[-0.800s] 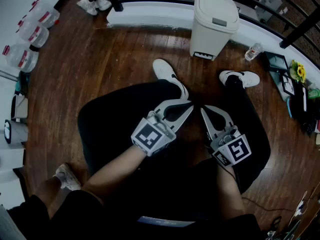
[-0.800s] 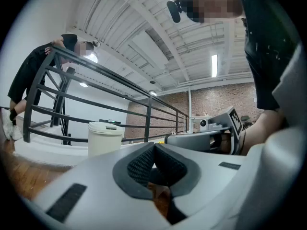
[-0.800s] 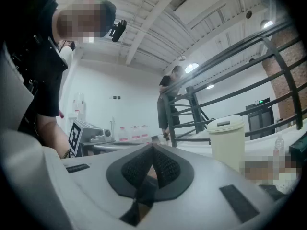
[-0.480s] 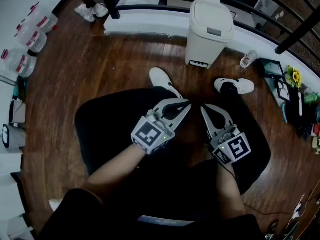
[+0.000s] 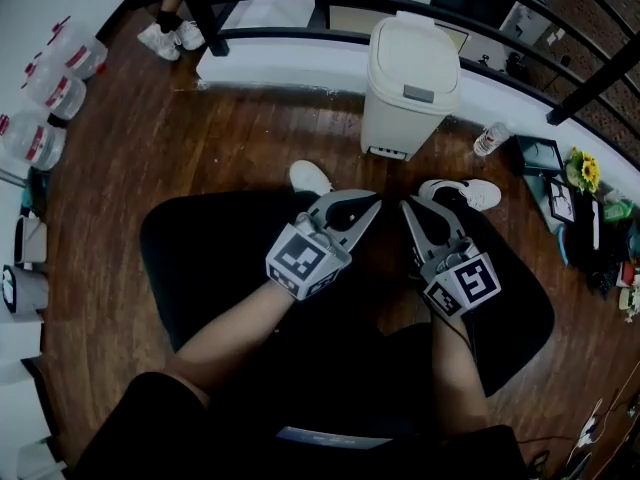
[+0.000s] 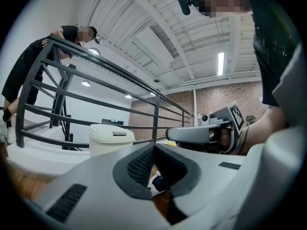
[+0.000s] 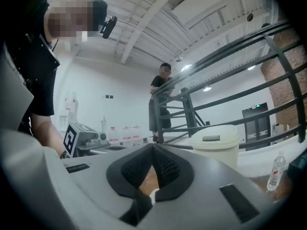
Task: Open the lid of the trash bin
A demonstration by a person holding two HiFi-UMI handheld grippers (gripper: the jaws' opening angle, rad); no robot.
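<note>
The cream plastic trash bin (image 5: 408, 98) is recorded standing on the dark wooden floor (image 5: 200, 158) beside the black metal railing (image 5: 280, 34), its lid (image 5: 415, 53) down. The left gripper (image 5: 370, 206) and right gripper (image 5: 407, 210) are held well short of it, each with jaws pressed together on nothing.

A: Ground?

B: Dark plank floor (image 5: 200, 158), glossy. A white curb (image 5: 290, 63) runs along the far edge.

A: What stands on it?

B: A trash bin (image 5: 410, 83), upright, lid down, against the curb. A small water bottle (image 5: 487, 140) is upright just right of the bin. A picture frame (image 5: 540, 155) is farther right.

A: Anything else?

B: White shoes (image 5: 308, 177) are planted near the bin. Another person's sneakers (image 5: 165, 36) are at the far left corner. Water jugs (image 5: 45, 93) cluster at the left edge; whether they rest on the wood I can't tell.
</note>
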